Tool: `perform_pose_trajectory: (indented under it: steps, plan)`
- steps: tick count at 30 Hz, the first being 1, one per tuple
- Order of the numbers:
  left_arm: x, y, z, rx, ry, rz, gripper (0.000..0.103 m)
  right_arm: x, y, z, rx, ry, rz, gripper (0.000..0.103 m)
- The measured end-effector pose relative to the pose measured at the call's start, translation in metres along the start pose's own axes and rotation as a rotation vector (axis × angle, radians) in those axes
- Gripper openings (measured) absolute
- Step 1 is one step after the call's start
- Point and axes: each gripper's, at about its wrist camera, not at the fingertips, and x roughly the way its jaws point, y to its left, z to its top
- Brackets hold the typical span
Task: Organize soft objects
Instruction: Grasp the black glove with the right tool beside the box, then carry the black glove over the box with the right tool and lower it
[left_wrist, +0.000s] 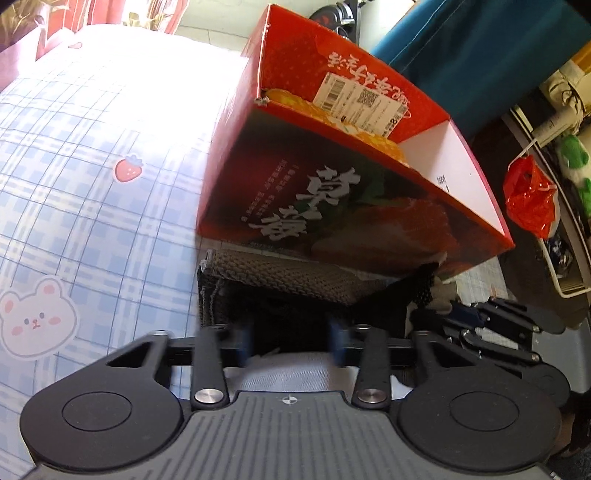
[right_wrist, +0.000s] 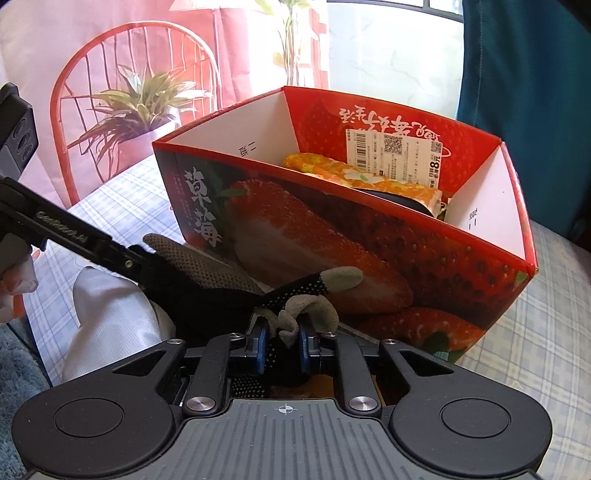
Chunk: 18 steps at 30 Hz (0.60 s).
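Two grippers are working one glove (right_wrist: 221, 291), lying on the bed (left_wrist: 92, 192) just in front of the red strawberry box (right_wrist: 332, 236), touching its front wall. Right gripper (right_wrist: 282, 349) is pinching the glove's grey fingertips, jaws nearly closed on the fabric. Left gripper (left_wrist: 291, 349) is sitting at the cuff end w/ jaws partly open; blur there, so I cannot tell if it's actually gripping anything. Risks, as I judge them: right hold is only on a few fingertips, so the glove is prob. going to slip out when lifted; dangling cuff may be catching on the box's front rim on the way over, tipping or shoving the light cardboard box across the soft bed; if both grippers are pulling at once, the knit may be stretching or popping free. Box is open-topped, already holding a folded orange floral cloth (right_wrist: 354, 177) at the back, w/ something dark under it, too hidden to name. A shipping label (right_wrist: 395, 158) is sticking to the inner back wall.
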Motion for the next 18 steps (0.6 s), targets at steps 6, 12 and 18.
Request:
perform_pose_trajectory:
  steps: [6,12,18]
  plan:
    - [-0.019,-0.020,0.001,0.135,-0.067,0.024,0.016,-0.006,-0.001,0.002,0.029,-0.011,0.033,0.010]
    - [-0.052,-0.034,0.007,0.183,-0.164,0.002,0.016,-0.030,-0.006,0.011,0.064,-0.081,0.064,0.010]
    - [-0.084,-0.054,0.018,0.213,-0.271,-0.018,0.016,-0.061,-0.012,0.033,0.063,-0.177,0.075,0.010]
